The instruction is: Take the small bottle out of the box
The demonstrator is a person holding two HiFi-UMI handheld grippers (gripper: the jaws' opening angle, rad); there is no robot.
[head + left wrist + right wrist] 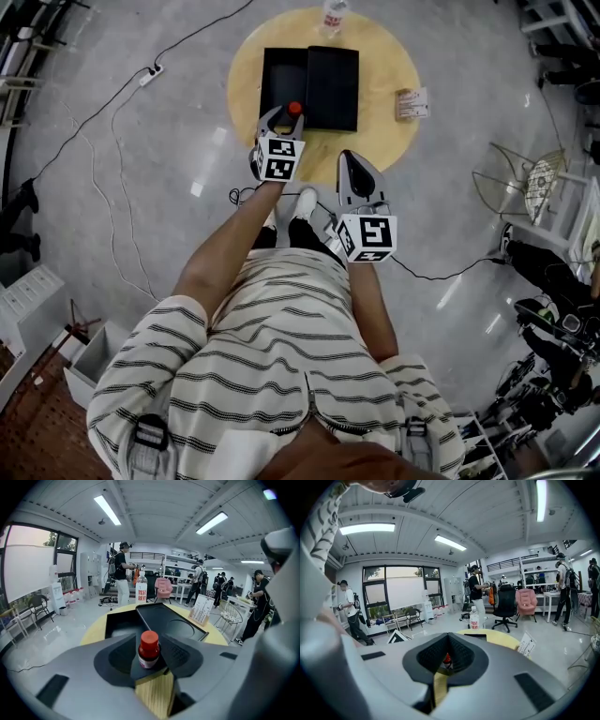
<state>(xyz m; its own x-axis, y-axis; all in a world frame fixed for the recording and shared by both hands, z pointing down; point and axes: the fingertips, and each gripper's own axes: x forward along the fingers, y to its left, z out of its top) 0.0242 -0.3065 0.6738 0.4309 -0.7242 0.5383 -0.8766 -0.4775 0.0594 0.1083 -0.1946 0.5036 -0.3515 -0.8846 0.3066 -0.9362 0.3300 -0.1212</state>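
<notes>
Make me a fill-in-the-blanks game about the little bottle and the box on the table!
1. The small bottle has a ___ cap.
2. The open box behind it is coloured ___.
3. The tool with the small bottle standing between its open jaws is the ___ one.
4. The yellow table under everything is ___ in shape.

Missing words: red, black, left, round.

small bottle (149,649) base hidden, water bottle (334,17) cropped
</notes>
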